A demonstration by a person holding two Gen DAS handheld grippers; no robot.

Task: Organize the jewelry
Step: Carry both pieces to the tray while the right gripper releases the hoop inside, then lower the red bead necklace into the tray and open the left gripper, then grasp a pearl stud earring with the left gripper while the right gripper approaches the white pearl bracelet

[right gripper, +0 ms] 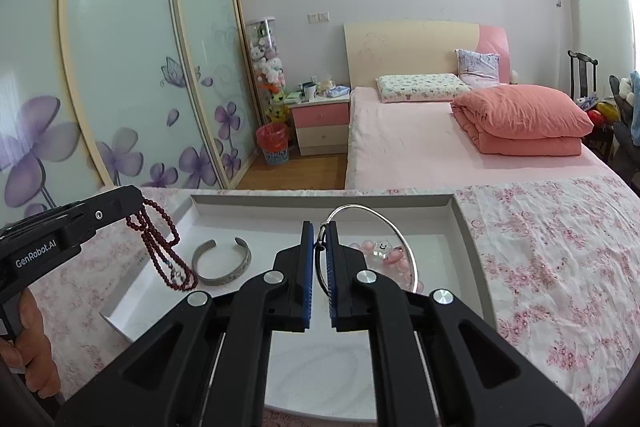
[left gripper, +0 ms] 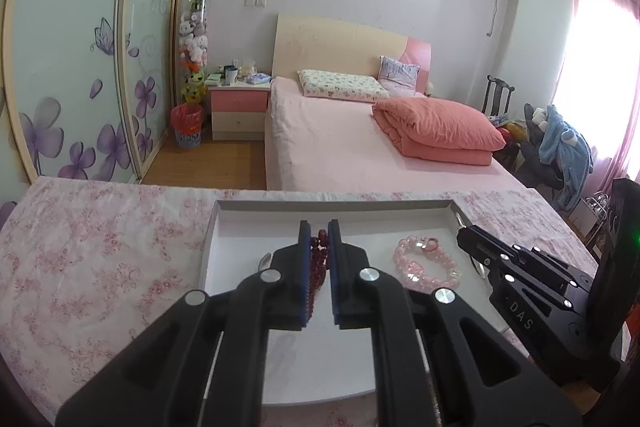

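We hold the dark red bead necklace [right gripper: 162, 247] clamped in our left gripper [left gripper: 319, 247]; its strands dangle straight down, long axis vertical, above the left edge of the white tray [right gripper: 466, 223]. Our right gripper [right gripper: 319, 247] is clenched on the thin silver hoop bangle [right gripper: 394, 227], whose ring stands tilted, arching up and rightward over the pink bead bracelet [left gripper: 424, 263]. The silver cuff [right gripper: 222, 263] lies flat in the tray, opening toward the far wall. Both grippers reach level over the flowered cloth [left gripper: 88, 251].
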